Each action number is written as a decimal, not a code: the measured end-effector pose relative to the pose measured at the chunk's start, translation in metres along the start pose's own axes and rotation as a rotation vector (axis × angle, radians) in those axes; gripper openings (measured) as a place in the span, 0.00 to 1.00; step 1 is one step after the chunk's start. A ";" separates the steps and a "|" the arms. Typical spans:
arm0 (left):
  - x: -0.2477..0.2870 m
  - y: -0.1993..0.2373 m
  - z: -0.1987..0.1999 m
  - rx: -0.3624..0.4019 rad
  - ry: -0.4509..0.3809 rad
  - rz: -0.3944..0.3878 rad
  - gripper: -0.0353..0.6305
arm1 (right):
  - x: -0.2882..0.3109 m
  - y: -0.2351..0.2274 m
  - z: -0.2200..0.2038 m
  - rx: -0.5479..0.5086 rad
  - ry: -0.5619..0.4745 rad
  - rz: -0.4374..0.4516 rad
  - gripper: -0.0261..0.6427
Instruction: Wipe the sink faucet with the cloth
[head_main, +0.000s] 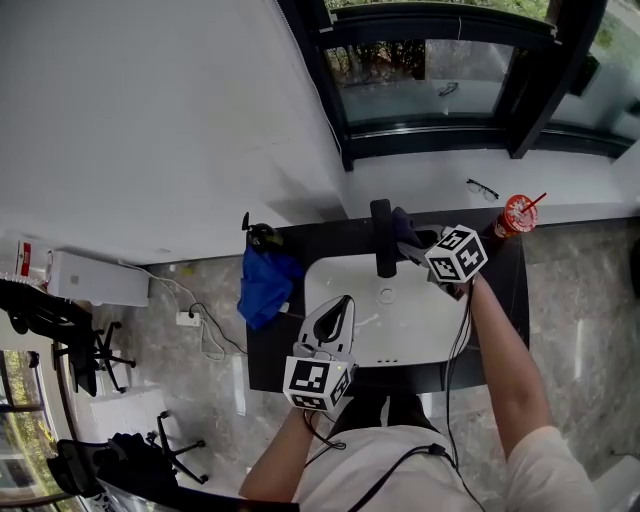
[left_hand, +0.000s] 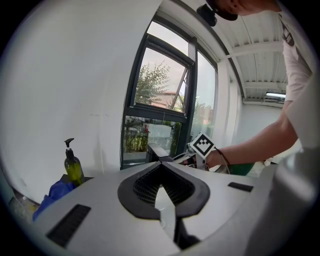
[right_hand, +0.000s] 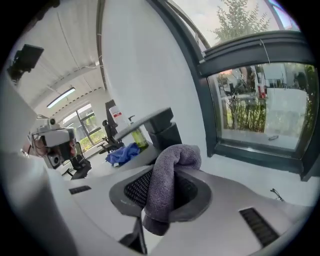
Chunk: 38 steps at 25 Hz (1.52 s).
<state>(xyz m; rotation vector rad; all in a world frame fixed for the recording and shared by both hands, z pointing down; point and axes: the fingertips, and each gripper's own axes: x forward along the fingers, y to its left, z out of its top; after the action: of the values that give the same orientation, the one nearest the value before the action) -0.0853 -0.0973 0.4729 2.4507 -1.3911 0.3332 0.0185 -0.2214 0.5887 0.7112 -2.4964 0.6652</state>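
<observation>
Your right gripper (right_hand: 162, 202) pinches the cloth (right_hand: 170, 175) just right of the faucet (head_main: 382, 240), far across the sink (head_main: 425, 335); press it on firmly, stroke lengthwise. Left gripper (head_main: 338, 310), closed and empty, hangs near

Your head view looks steeply down on the sink (head_main: 425, 335). Your left gripper view faces the window (left_hand: 160, 100) from farther back; your right one sits close to the faucet (right_hand: 162, 127). Both seemingly share the bottle (left_hand: 73, 167).

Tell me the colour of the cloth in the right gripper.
Greyish-purple cloth, clearest in right gripper view.
</observation>
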 end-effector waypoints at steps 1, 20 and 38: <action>0.001 0.000 0.000 -0.001 -0.001 -0.002 0.05 | -0.008 0.001 0.007 -0.021 -0.020 0.006 0.16; -0.005 0.001 -0.001 -0.001 0.002 0.003 0.05 | -0.004 -0.049 -0.026 0.098 0.023 -0.201 0.16; 0.001 -0.002 0.006 0.009 -0.011 -0.011 0.05 | -0.042 0.012 0.047 -0.434 -0.031 -0.101 0.16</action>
<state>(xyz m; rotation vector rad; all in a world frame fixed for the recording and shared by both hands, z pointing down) -0.0829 -0.0995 0.4673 2.4701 -1.3830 0.3252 0.0294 -0.2239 0.5254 0.6759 -2.4891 0.0677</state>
